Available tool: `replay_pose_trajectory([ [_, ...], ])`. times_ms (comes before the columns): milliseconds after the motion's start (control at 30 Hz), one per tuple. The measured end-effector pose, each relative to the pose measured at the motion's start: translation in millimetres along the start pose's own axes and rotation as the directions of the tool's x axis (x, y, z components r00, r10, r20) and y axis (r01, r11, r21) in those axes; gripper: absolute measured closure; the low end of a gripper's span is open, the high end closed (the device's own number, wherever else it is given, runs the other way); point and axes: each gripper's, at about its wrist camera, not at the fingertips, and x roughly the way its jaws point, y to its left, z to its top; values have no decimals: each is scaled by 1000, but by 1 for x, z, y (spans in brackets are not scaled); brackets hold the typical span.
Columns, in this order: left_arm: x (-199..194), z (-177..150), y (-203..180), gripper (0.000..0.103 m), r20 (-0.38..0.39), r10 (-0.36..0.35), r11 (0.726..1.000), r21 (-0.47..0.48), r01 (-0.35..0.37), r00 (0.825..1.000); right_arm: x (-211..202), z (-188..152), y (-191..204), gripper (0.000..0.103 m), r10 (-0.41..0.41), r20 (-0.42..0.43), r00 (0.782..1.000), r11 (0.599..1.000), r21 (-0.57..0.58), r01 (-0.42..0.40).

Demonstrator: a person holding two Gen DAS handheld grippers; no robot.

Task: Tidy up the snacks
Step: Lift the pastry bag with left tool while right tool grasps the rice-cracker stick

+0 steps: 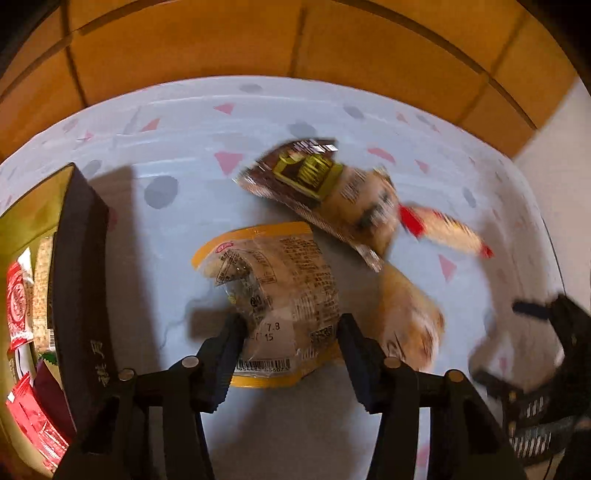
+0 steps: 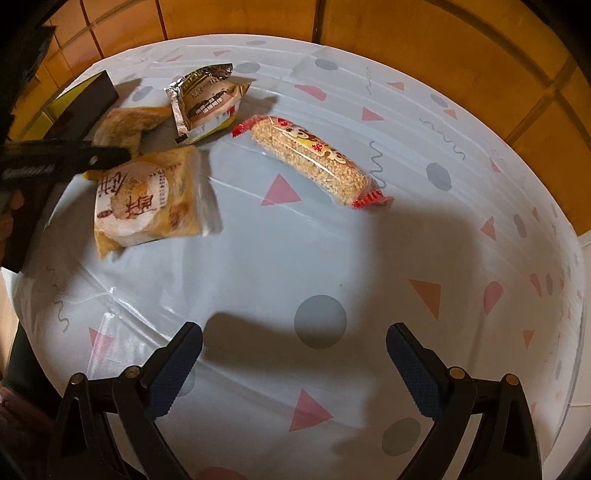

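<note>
Patterned cloth covers my counter (image 1: 184,140). Through the left wrist, my left gripper (image 1: 291,343) straddles the yellow-edged pastry packet (image 1: 273,280), jaws half-wide, not pressing, the packet's length running away from them. Through the right wrist, my right gripper (image 2: 295,354) stands wide and empty, farther off.

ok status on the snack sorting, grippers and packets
Left gripper open, straddling yellow-edged pastry packet. Right gripper open, empty over tablecloth. Sesame bar and foil packet loose, nothing blocking.

Round table (image 2: 280,258) under pale cloth with pink triangles, grey dots; orange tiled floor (image 2: 424,33) beyond
</note>
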Motion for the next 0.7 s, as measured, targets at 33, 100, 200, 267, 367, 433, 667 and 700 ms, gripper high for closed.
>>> replay_pose_trajectory([
  [33,-2,-1,2,47,-14,-7,1000,2,7,1000,0,0,0,3,4,1,1000,1000,-1,-4],
  [100,-8,-4,5,44,-28,-19,1000,12,20,999,0,0,1,3,11,1,1000,1000,-5,-11],
  [200,-17,2,8,25,1,3,1000,10,-3,1000,-1,0,3,3,7,-1,1000,1000,-6,-7],
  [267,-18,10,7,23,14,-11,1000,-8,11,1000,-1,-1,3,3,8,4,1000,1000,-1,-8],
  [367,-4,17,-1,23,-14,19,1000,-19,-20,1000,0,1,0,3,10,3,1000,1000,4,-10],
  [433,10,19,-5,24,-40,58,998,-31,-59,998,1,3,-1,3,9,1,1000,1000,2,-9],
  [667,7,-1,-4,50,34,148,989,21,-149,988,3,0,3,3,2,-14,1000,1000,-21,-2],
  [700,6,-4,-7,53,40,150,988,30,-151,988,2,-2,4,3,-3,-18,1000,1000,-30,2],
])
